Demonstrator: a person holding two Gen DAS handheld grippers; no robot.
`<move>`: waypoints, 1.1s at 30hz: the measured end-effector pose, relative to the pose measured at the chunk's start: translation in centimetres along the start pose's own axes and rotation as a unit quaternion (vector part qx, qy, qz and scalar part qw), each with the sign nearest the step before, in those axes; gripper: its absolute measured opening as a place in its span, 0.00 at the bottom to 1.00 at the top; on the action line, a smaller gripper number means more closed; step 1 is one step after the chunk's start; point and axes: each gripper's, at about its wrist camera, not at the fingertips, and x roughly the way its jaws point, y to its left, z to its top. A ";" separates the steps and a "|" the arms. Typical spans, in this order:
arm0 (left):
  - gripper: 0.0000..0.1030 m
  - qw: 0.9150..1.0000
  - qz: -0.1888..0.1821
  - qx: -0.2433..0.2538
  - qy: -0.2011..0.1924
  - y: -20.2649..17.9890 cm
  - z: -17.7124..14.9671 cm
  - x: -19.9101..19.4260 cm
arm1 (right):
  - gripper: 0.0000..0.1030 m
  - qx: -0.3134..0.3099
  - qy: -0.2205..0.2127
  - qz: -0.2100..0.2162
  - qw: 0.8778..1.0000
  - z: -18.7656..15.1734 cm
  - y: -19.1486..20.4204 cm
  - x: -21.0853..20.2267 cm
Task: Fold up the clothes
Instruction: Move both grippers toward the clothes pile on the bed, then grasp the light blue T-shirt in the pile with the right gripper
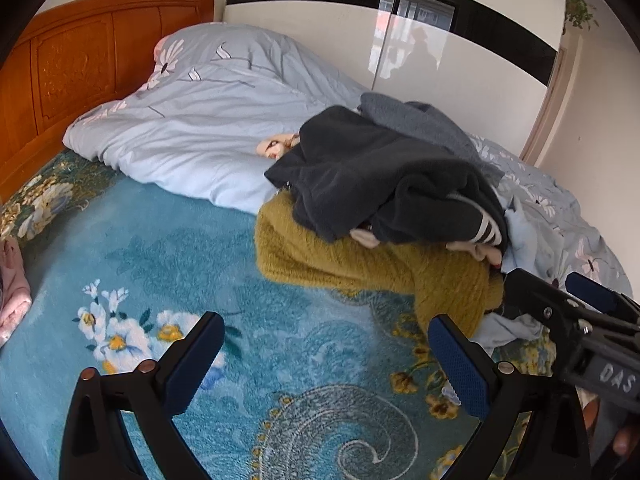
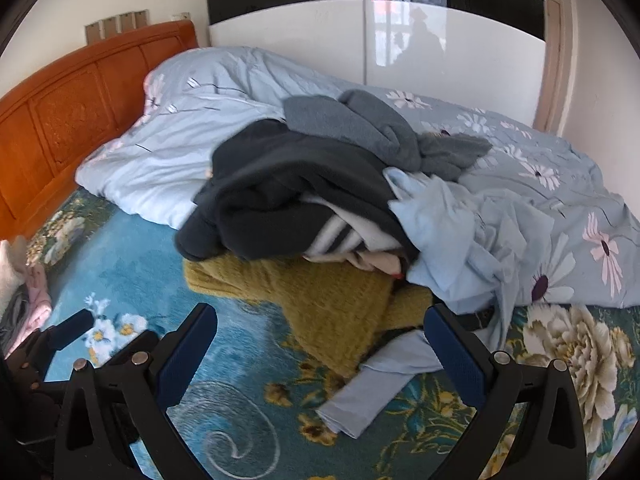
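From the left wrist camera, the left gripper (image 1: 326, 354) has its jaws wide open; nothing is between them, and only the blue flowery blanket (image 1: 168, 248) on the bed shows in the gap; the pile of clothes (image 1: 384, 200) sits at about 1 o'clock from the jaws, near but not touching; a dark fleece top (image 1: 360, 168) lies on top, a mustard fuzzy sweater (image 1: 360, 256) is under it, and a grey top (image 1: 420, 120) is behind; the right gripper (image 1: 560, 300) pokes in at 3 o'clock, just beside the sweater; a pale blue quilt (image 1: 208, 120) is bunched at 11 o'clock by the orange headboard (image 1: 80, 60).

From the right wrist camera, the right gripper (image 2: 320, 352) also has its jaws wide open and holds nothing; the mustard fuzzy sweater (image 2: 328, 304) lies in the gap between the fingers, but I cannot tell if the fingers touch it; a light blue shirt (image 2: 460, 220) sits at 1 o'clock, and its sleeve (image 2: 380, 384) runs down by the right finger (image 2: 456, 348); the dark fleece top (image 2: 288, 184) is at 12 o'clock; a bit of the left gripper (image 2: 68, 332) shows at 9 o'clock.
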 end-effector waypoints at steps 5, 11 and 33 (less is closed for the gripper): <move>1.00 1.000 -0.008 -0.027 -0.001 0.8 0.0 0.2 | 1.00 -0.009 -0.007 -0.032 0.999 0.2 -2.4 1.0; 1.00 0.999 -0.005 -0.046 -0.005 2.3 0.2 -0.1 | 0.94 0.025 -0.014 -0.070 0.997 3.4 -6.5 4.0; 1.00 0.998 -0.012 -0.067 -0.006 5.6 -0.2 -4.4 | 0.15 0.129 0.054 -0.010 0.990 7.0 -10.7 7.4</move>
